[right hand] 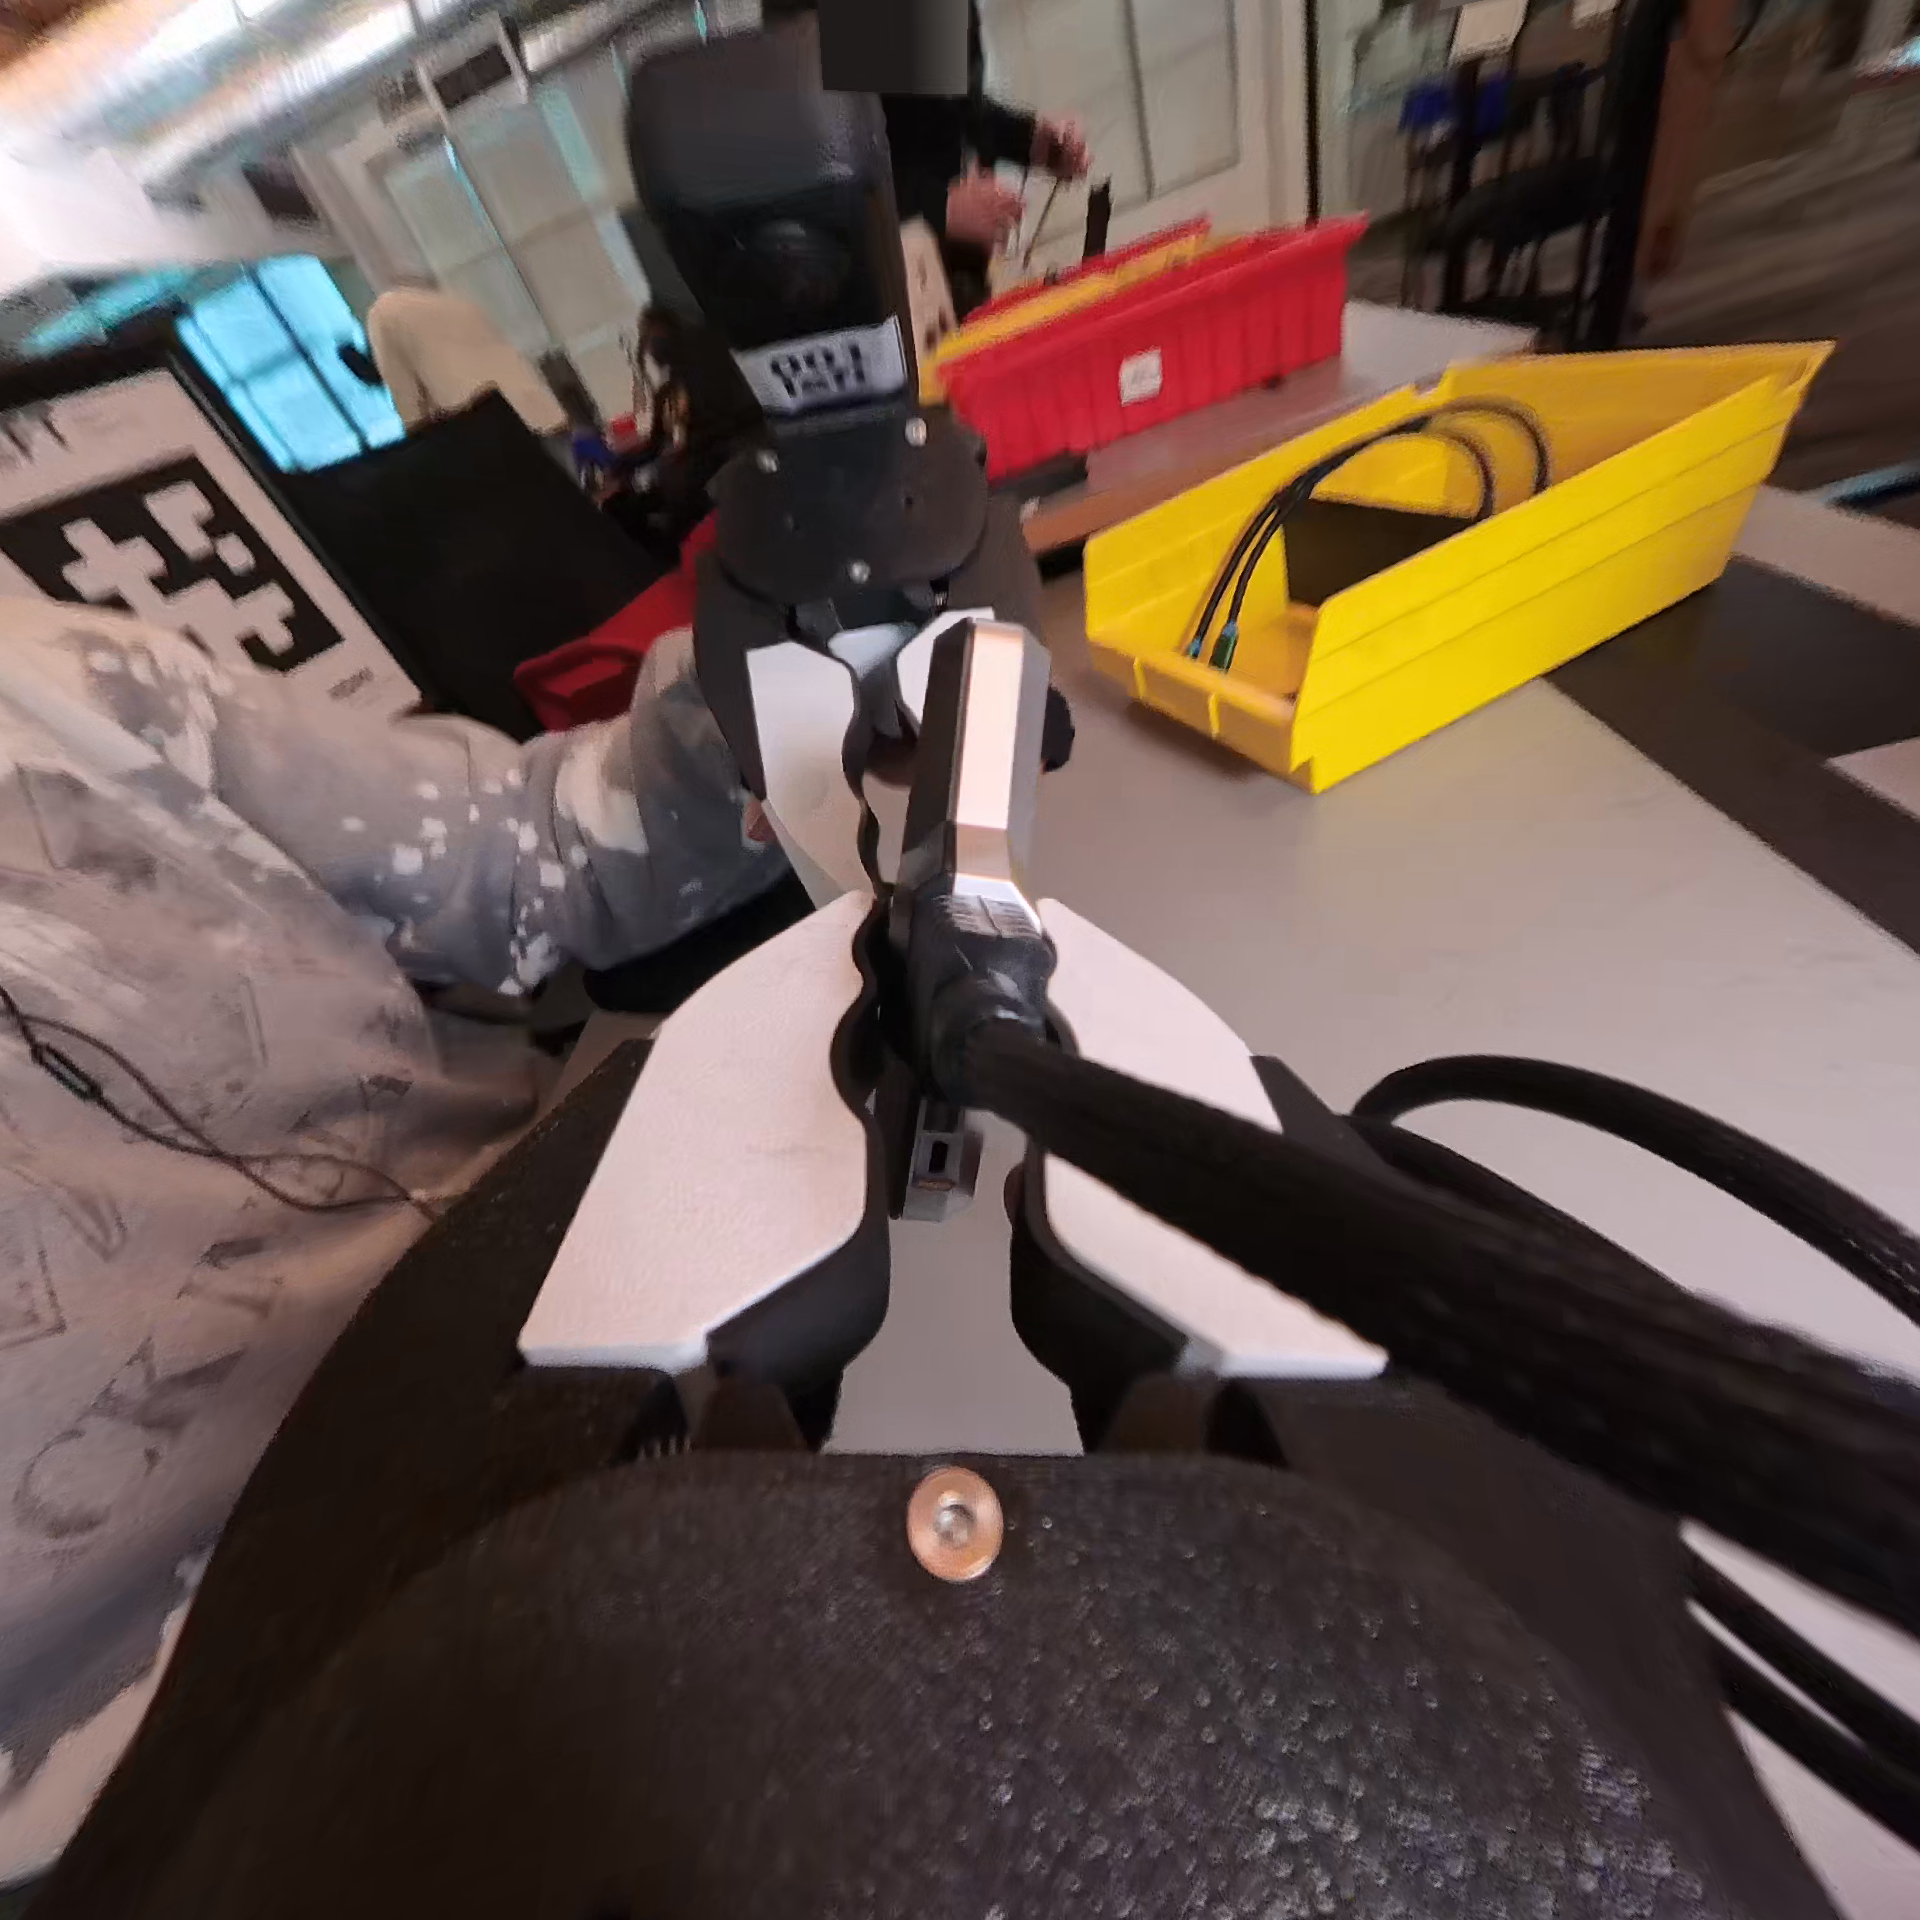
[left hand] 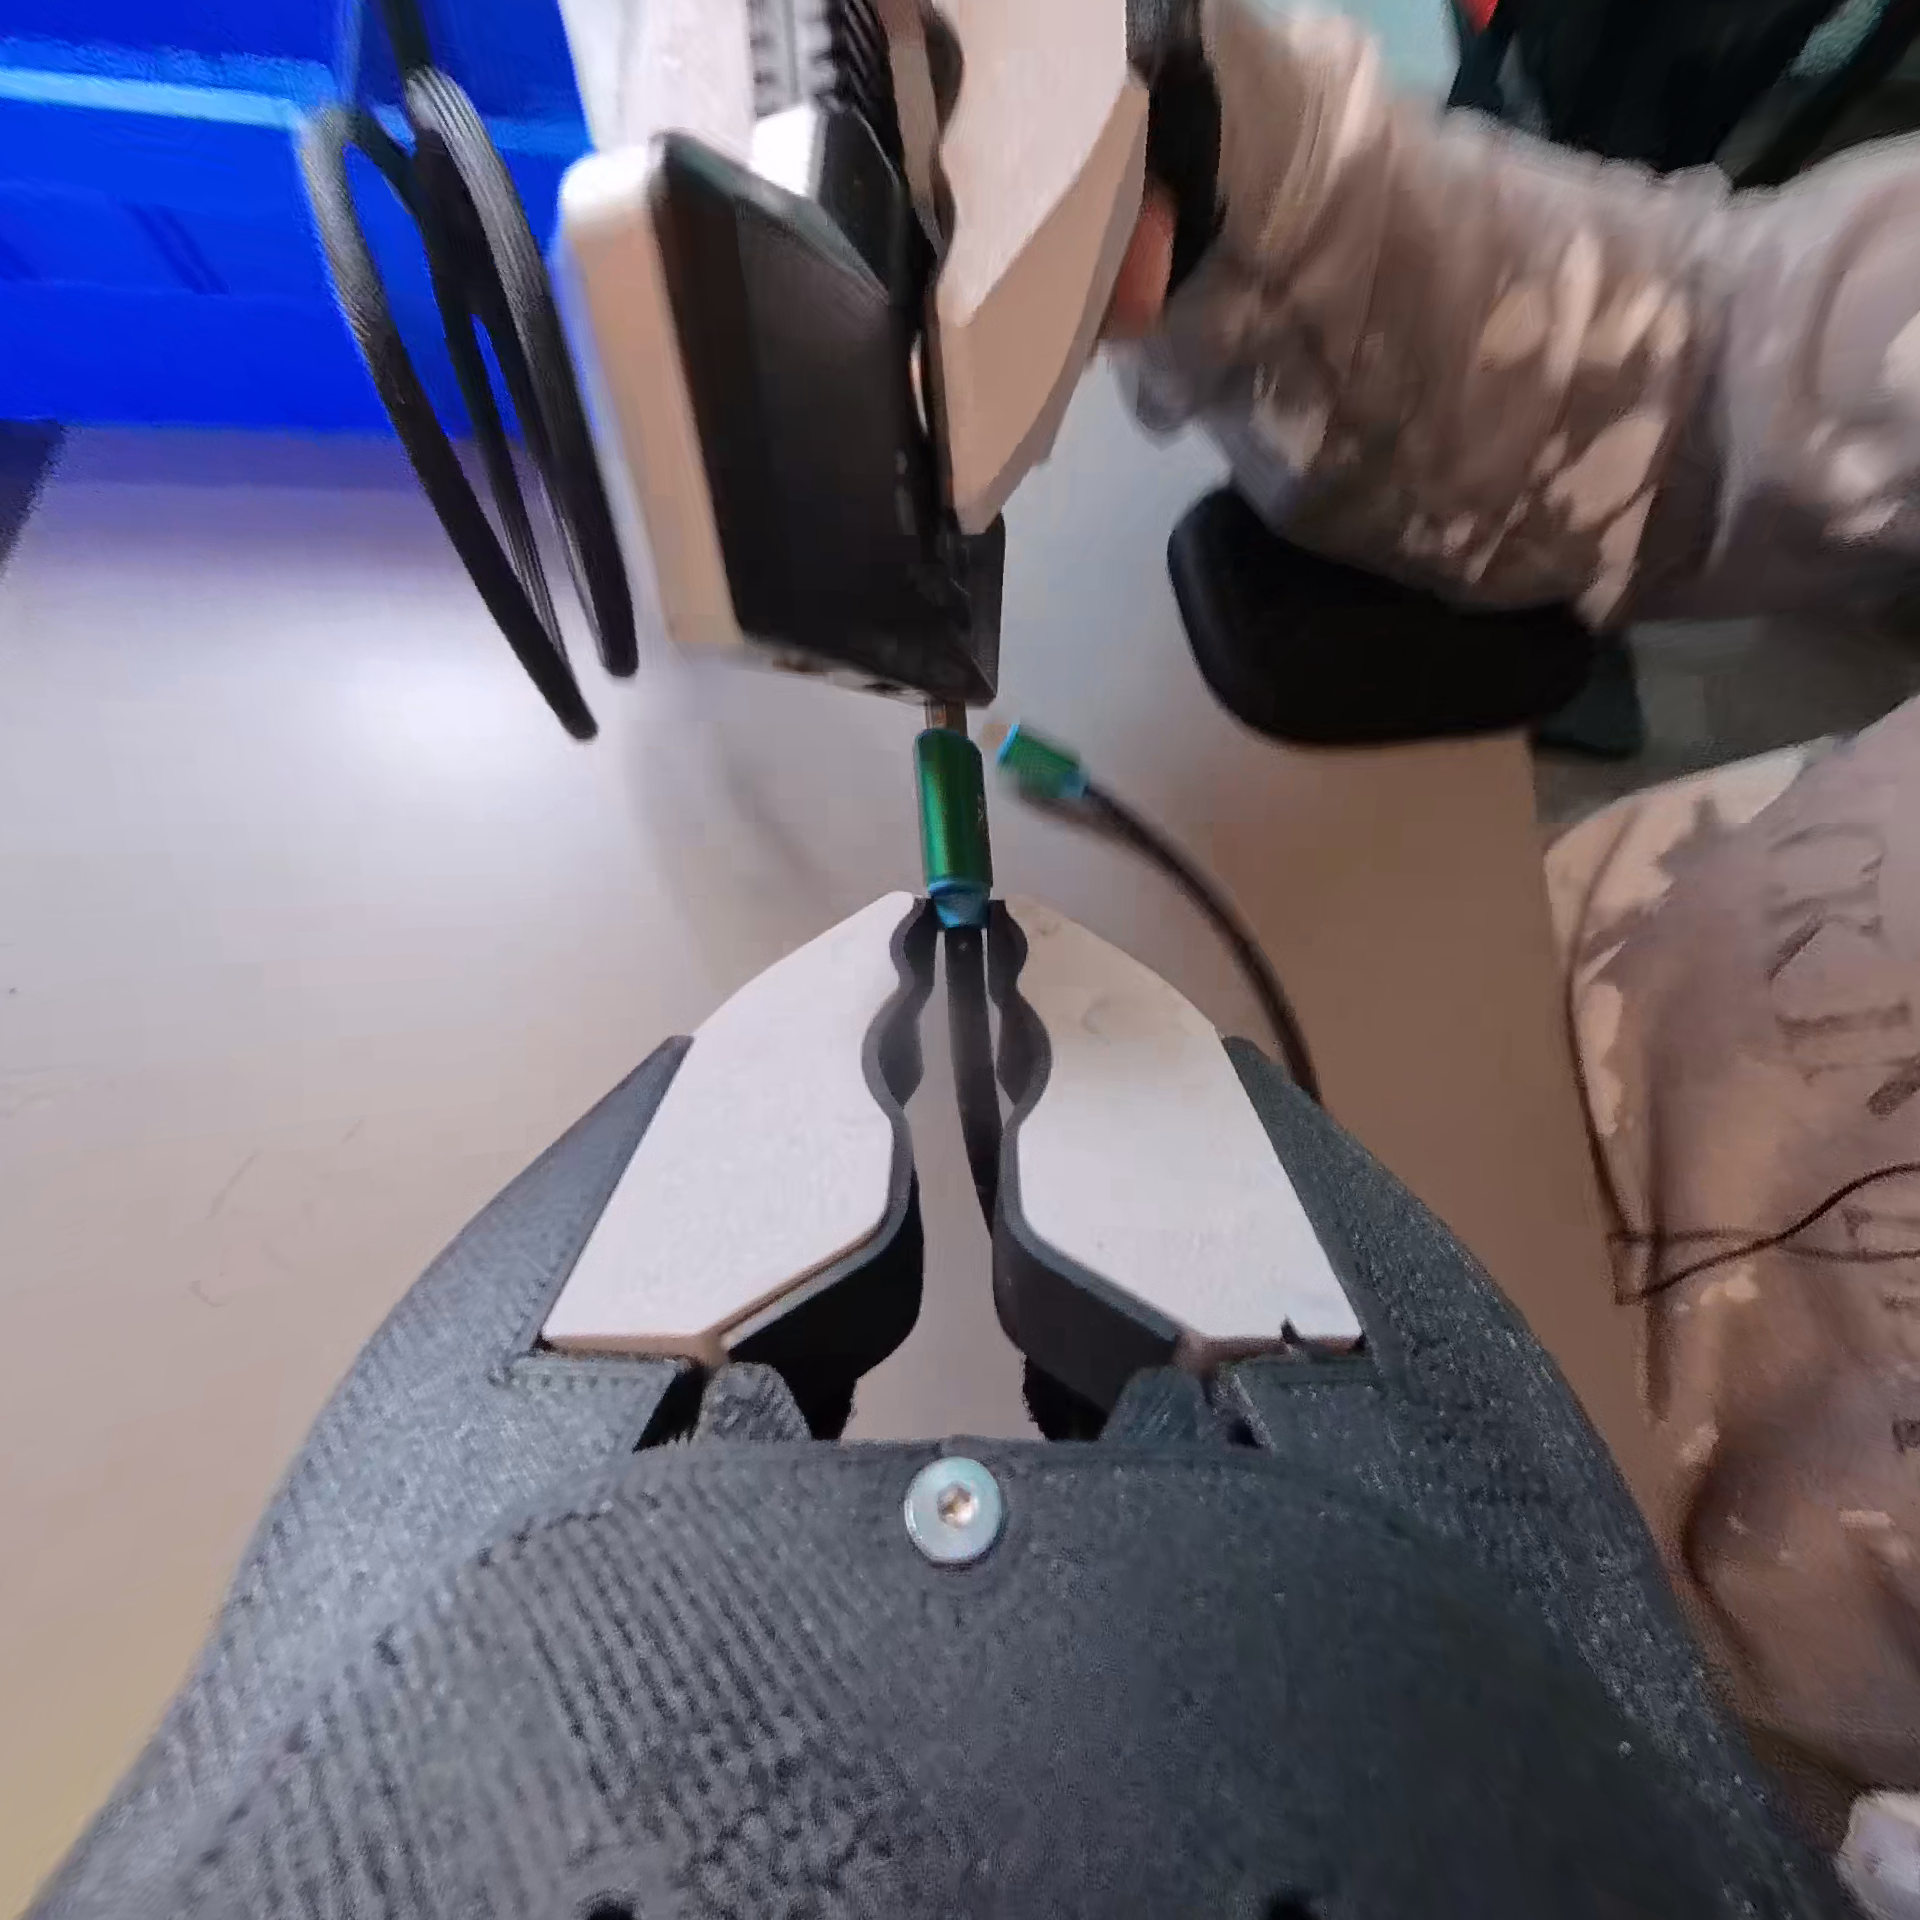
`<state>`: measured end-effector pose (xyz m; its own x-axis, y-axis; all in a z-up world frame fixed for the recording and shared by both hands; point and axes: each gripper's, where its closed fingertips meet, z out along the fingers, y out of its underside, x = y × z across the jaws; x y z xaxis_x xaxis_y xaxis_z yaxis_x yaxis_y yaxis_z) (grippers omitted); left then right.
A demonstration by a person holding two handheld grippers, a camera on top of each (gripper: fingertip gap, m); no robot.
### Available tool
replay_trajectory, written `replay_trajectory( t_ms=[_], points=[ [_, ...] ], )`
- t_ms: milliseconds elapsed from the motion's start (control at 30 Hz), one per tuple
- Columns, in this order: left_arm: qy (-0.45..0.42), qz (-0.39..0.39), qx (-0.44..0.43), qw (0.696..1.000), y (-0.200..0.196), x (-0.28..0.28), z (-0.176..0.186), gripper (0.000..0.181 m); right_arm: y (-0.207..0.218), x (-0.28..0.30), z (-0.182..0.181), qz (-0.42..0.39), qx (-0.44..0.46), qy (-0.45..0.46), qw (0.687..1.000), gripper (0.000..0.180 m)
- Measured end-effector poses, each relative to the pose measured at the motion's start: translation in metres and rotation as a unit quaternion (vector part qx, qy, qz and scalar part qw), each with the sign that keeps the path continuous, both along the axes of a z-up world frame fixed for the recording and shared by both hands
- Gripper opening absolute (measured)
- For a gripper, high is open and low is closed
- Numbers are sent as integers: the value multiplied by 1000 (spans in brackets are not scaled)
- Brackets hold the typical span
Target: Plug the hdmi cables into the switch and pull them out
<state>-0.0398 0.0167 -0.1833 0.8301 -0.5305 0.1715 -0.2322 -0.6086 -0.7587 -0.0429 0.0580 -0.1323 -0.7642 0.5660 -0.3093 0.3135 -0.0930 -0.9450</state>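
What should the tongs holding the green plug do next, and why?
Probably push straight forward a little. The left tongs are shut on the green plug, whose metal tip sits right at the edge of the switch, not clearly all the way in. The right tongs hold the switch off the table.

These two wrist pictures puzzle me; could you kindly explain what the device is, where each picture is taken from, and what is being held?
A person holds a hand-operated two-finger tool in each hand; each carries a camera looking along its fingers. In the left wrist view, the left tool is shut on the cable just behind a green plug, whose tip meets the edge of the switch. A second green plug lies loose on the pale table. In the right wrist view, the right tool clamps the switch, which has a thick black braided cable plugged into its near end. Behind stand a yellow bin holding more cables and a red bin.
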Motion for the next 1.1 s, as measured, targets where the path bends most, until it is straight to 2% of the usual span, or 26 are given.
replay_trajectory(
  t_ms=[100, 267, 400, 600, 933, 1100],
  points=[
    [-95, 29, 65, 993, 8, -8, 33, 10, 11, -3, 22, -20, -77, 43, 996, 23],
    [-177, 25, 122, 976, 3, -14, 64, 10, 8, -5, 50, -27, -198, 114, 973, 23],
    [-215, 19, 164, 963, 2, -15, 81, 10, 9, -2, 67, -42, -259, 157, 952, 23],
    [-200, 0, 178, 964, -4, -9, 85, 10, 1, 3, 70, -31, -211, 146, 966, 23],
    [-209, 13, 202, 957, 1, -10, 89, 10, 7, 1, 75, -47, -260, 156, 952, 22],
    [-187, 3, 217, 958, -1, -7, 90, 10, 3, 4, 75, -44, -211, 153, 964, 23]
  ],
)
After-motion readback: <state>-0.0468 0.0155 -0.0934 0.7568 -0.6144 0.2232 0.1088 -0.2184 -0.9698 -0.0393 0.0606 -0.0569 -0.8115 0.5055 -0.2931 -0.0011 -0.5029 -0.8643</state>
